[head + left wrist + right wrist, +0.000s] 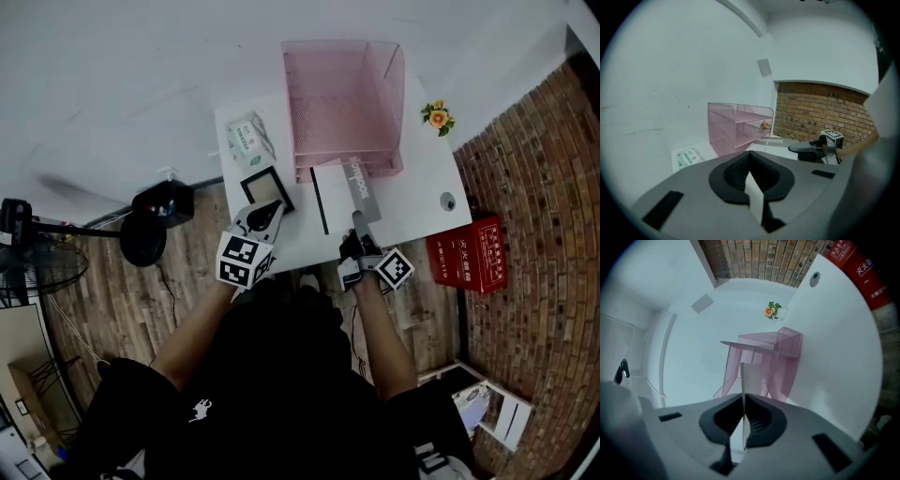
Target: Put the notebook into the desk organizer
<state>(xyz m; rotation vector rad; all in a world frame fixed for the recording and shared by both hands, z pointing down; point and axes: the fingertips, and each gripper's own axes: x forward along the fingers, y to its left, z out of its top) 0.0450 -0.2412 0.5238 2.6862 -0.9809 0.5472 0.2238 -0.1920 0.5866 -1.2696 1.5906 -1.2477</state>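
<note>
- The notebook is gripped by its near edge in the right gripper, whose jaws are pressed narrow on it.
- It is held flat above the white table, with its far end at the mouth of the pink organizer. Whether that end has passed the front rim cannot be told.
- The left gripper is seen off to the side, jaws closed together with nothing held.
- The step in hand is judged to be the insertion, which is barely begun.
- Next, the notebook should be lined up level with a shelf opening and slid forward. It should be released only once the shelf bears it.
</note>
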